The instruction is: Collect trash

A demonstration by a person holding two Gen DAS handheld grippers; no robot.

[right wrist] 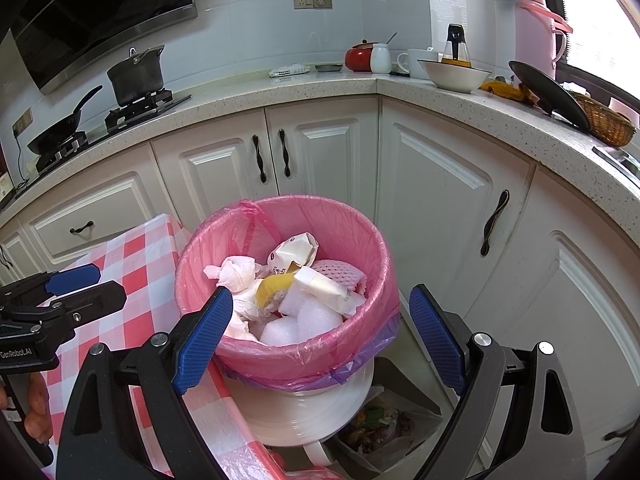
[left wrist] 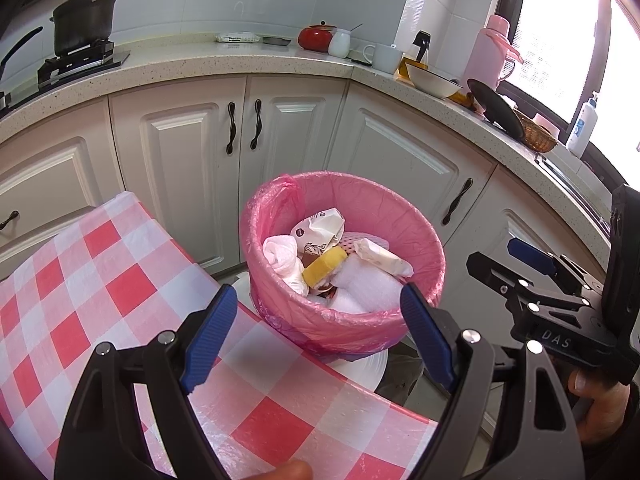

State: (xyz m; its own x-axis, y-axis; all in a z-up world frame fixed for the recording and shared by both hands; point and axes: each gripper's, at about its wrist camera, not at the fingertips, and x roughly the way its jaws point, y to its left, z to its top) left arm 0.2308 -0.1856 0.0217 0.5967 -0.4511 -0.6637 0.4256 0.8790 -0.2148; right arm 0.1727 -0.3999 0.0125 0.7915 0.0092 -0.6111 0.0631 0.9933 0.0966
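Note:
A white bin with a pink liner (left wrist: 360,320) stands on the floor beside the table; it also shows in the right wrist view (right wrist: 304,356). It holds trash: crumpled white tissue (left wrist: 282,254), a yellow piece (left wrist: 324,266), white foam (left wrist: 366,284), paper wrappers (left wrist: 318,226) and a pink foam net (right wrist: 340,274). My left gripper (left wrist: 320,320) is open and empty, just short of the bin's near rim. My right gripper (right wrist: 320,326) is open and empty, its fingers on either side of the bin's near rim. Each gripper shows in the other's view, the right one (left wrist: 516,264) and the left one (right wrist: 76,284).
A table with a red and white checked cloth (left wrist: 100,280) lies left of the bin. White cabinets (left wrist: 192,148) run behind it under a speckled counter (left wrist: 240,64) with a pot (left wrist: 84,20), bowl (left wrist: 434,80), pink flask (left wrist: 490,52) and basket (left wrist: 536,134). A bag of food scraps (right wrist: 380,428) lies on the floor.

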